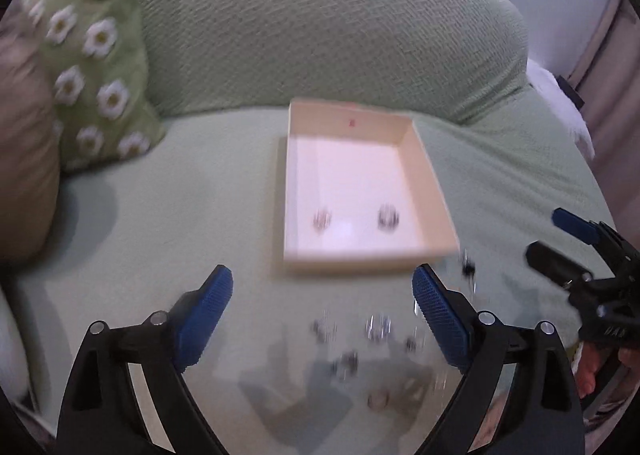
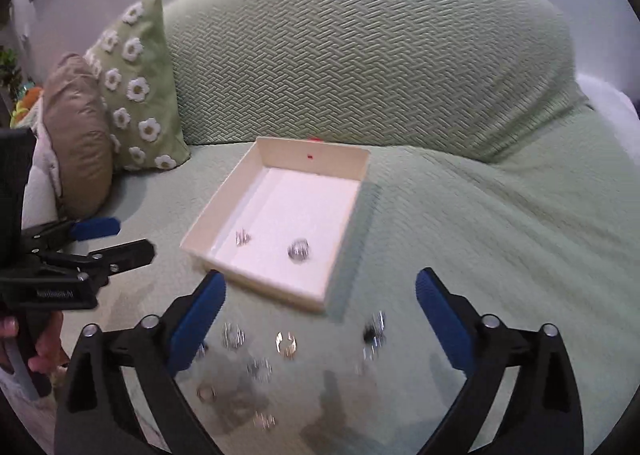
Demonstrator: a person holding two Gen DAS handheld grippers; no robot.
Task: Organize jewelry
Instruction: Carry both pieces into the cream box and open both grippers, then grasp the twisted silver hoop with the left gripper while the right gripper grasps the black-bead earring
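Observation:
A shallow white box (image 1: 430, 175) (image 2: 208, 221) sits on the green sofa seat with two silver rings inside, one (image 1: 322, 217) (image 2: 242, 237) left and one (image 1: 388, 217) (image 2: 299, 249) right. Several loose silver rings lie on the seat in front of it, such as one (image 1: 378, 327) (image 2: 286, 343) in the middle and a dark-stoned piece (image 1: 467, 265) (image 2: 374, 329) by the box's near right corner. My left gripper (image 1: 322, 313) (image 2: 114, 241) is open and empty over the loose rings. My right gripper (image 2: 320, 319) (image 1: 554, 235) is open and empty too.
A green flowered cushion (image 1: 96, 55) (image 2: 138, 91) and a tan cushion (image 1: 20, 155) (image 2: 76, 135) stand at the left. The sofa's green backrest (image 1: 320, 23) (image 2: 360, 55) rises behind the box. Both views are motion-blurred.

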